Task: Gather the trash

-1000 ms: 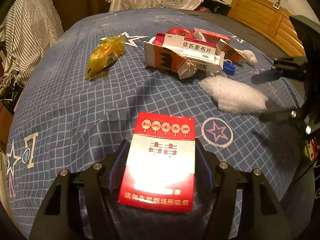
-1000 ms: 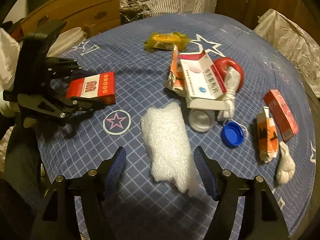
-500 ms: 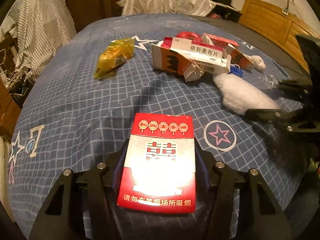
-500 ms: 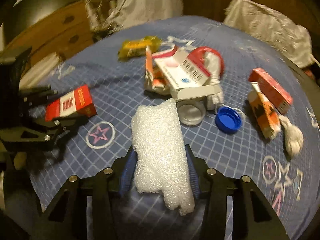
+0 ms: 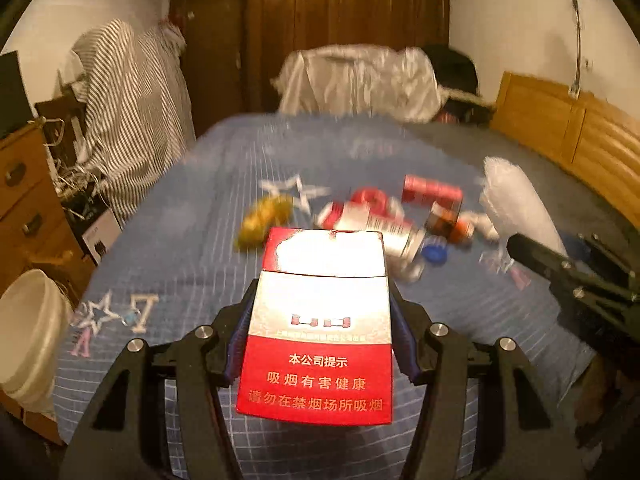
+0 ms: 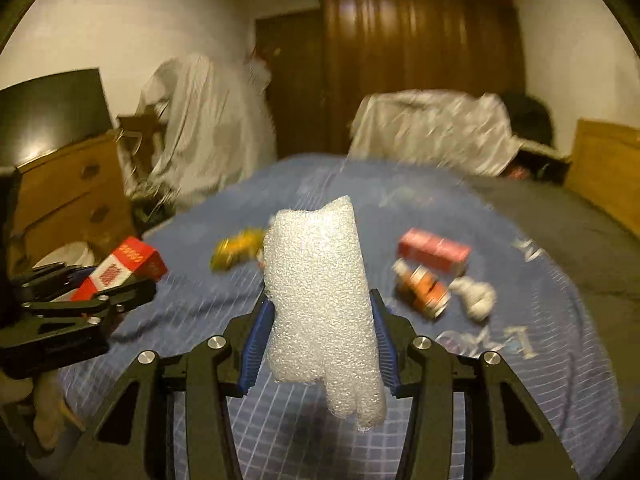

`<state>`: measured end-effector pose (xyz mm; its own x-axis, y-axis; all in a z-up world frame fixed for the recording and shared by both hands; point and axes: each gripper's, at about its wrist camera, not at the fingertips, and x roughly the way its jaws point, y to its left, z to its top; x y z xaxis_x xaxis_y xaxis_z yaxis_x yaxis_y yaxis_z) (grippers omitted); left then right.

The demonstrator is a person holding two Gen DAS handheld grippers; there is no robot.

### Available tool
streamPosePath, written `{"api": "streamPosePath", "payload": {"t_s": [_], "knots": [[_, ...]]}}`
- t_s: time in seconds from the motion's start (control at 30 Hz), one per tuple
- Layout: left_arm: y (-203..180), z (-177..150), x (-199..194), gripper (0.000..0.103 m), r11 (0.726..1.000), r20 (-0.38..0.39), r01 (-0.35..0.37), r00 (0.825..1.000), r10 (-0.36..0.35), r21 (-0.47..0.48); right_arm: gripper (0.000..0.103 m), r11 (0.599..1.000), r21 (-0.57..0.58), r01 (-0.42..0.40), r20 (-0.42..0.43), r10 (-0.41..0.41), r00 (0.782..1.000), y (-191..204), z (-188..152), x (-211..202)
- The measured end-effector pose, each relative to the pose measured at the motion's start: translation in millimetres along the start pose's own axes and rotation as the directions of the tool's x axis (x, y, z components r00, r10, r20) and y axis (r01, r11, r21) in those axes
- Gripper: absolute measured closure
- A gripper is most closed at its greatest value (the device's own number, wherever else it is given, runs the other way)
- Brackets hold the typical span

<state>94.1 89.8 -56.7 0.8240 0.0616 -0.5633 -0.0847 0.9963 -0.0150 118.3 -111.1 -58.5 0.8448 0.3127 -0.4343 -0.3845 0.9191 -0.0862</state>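
At far left in the left wrist view a pale, smooth round bucket [image 5: 28, 336] stands by the bed [image 5: 192, 264], whose blue cover is a soft fabric with a fine white grid and printed stars. The left gripper [image 5: 318, 344] is closed around a flat, rectangular cigarette pack [image 5: 320, 320], glossy red card with a silvery band and white characters, held above the cover. Beyond it, blurred, lie a crinkly yellow wrapper [image 5: 264, 220], a long white-and-red medicine box [image 5: 376, 228] over something round and red, a small round blue cap [image 5: 434, 250], a red carton [image 5: 432, 192] and an orange crumpled carton [image 5: 452, 222]. At right the black frame of the other gripper carries a white foam piece [image 5: 516, 200].

In the right wrist view, the left gripper [image 6: 100, 292] shows at the left edge with the red pack [image 6: 124, 272] in its grip, lifted clear of the bed. In the middle the right gripper [image 6: 320, 340] pinches a sheet of white foam wrap [image 6: 320, 304], pebbly in texture, rolled into a loose, upright, irregular column between the blue ribbed pads [image 6: 256, 344]. Right of it, on the cover, rest the red carton [image 6: 434, 250], the orange carton [image 6: 424, 290] and a wad of white tissue [image 6: 476, 296].
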Motion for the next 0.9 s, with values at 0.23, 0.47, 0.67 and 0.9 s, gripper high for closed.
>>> {"api": "streamPosePath", "payload": {"t_s": [0.23, 0.47, 0.67, 0.9], "knots": [[-12, 18, -26, 0.048, 1.0, 0.095, -0.027, 0.995, 0.028, -0.011, 0.055, 0.997, -0.002, 0.071, 0.092, -0.071, 0.993, 3, 20, -40], [-11, 20, -42, 0.048, 1.0, 0.121, -0.024, 0.992, 0.025, -0.007, 0.055, 0.998, -0.01, 0.065, 0.108, -0.064, 0.992, 10, 30, -53], [13, 27, -51, 0.048, 0.998, 0.142, -0.061, 0.988, 0.066, -0.035, 0.055, 0.999, -0.044, 0.023, 0.108, -0.018, 0.994, 28, 48, -50], [65, 34, -66, 0.048, 0.985, 0.148, -0.152, 0.975, 0.163, -0.084, 0.055, 0.993, -0.08, -0.091, 0.093, 0.098, 0.991, 82, 83, -29]]}}
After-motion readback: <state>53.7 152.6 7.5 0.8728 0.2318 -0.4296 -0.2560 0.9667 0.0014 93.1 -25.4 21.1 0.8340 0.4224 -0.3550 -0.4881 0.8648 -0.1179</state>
